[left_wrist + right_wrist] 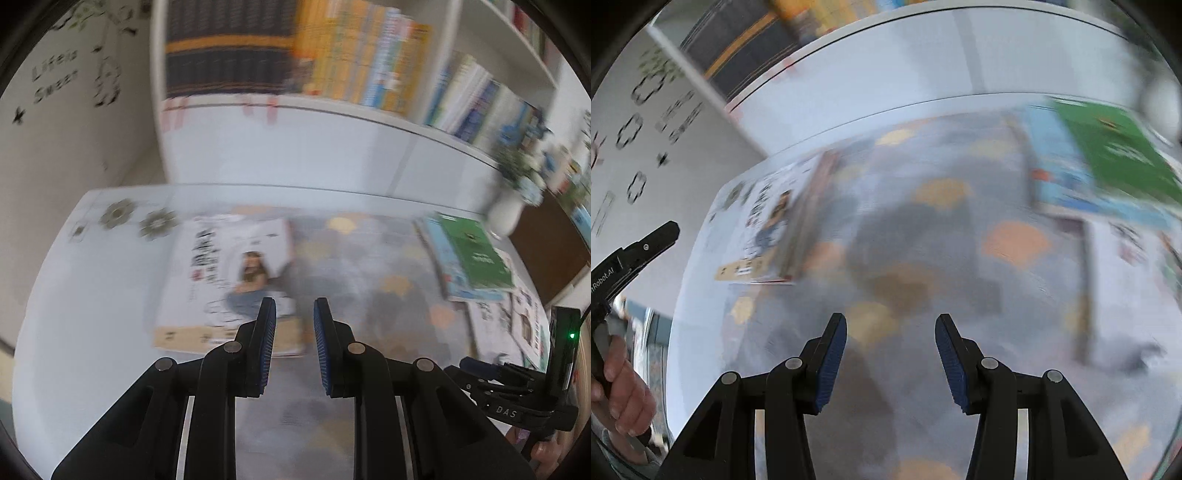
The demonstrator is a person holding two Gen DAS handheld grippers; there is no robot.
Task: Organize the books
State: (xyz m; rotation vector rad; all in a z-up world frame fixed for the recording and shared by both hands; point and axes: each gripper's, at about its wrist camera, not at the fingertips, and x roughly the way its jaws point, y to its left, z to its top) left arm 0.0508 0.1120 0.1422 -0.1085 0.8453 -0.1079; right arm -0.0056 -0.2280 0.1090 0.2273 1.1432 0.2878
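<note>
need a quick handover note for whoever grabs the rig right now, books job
Left tongs: empty, a narrow gap showing between the pads.
Right tongs: empty, open wider.
Both hang over the patterned mat, touching nothing.
White-cover book lies flat at the mat's left.
Green book sits on a blue book at the right, with more lying flat nearer.
Shelf behind is already full of upright books.
Left to do: the loose books on the table.

Gripper pads (266, 343) were ribbed blue rubber on matt black plastic fingers. Glossy paper cover on white book (221, 273). Table (92, 295) top was smooth, white.
</note>
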